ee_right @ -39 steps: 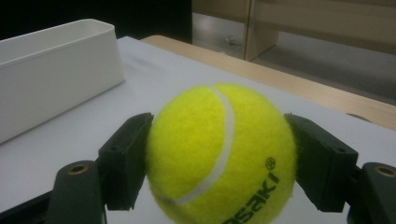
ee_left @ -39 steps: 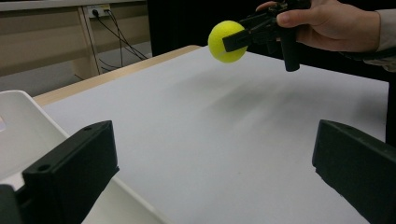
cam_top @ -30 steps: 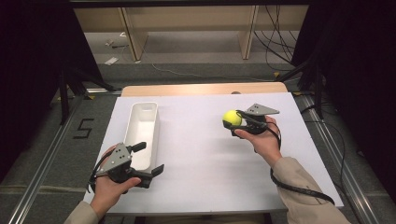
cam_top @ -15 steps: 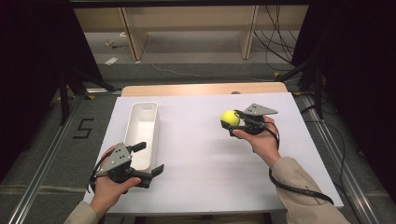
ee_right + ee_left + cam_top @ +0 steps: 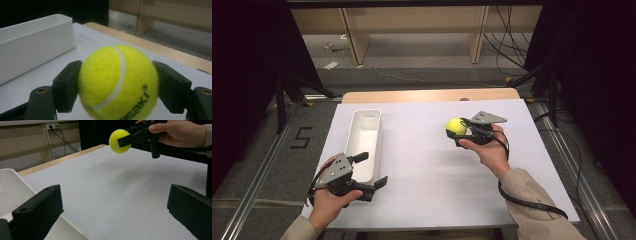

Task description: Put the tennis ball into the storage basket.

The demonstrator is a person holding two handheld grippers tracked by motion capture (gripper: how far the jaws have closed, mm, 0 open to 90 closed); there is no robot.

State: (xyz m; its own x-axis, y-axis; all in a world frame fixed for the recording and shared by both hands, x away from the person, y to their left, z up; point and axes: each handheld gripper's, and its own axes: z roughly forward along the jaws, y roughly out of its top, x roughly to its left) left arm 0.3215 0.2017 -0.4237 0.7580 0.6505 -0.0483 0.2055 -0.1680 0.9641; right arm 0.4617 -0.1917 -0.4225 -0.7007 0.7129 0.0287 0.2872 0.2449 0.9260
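Right gripper view: "asaki" lettering on tennis ball (image 5: 117, 81) clamped in right hand-held gripper (image 5: 117, 86); left hand-held gripper (image 5: 112, 212) wide apart.

tennis ball (image 5: 117, 82) reads "asaki" w/ ®, floor mark (image 5: 303, 137) "5"

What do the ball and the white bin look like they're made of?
Tennis ball: yellow felt, going by its fuzzy nap, curved white seam and printed lettering. White bin: probably moulded plastic, with smooth, slightly glossy walls and rounded corners; the look can't confirm it.
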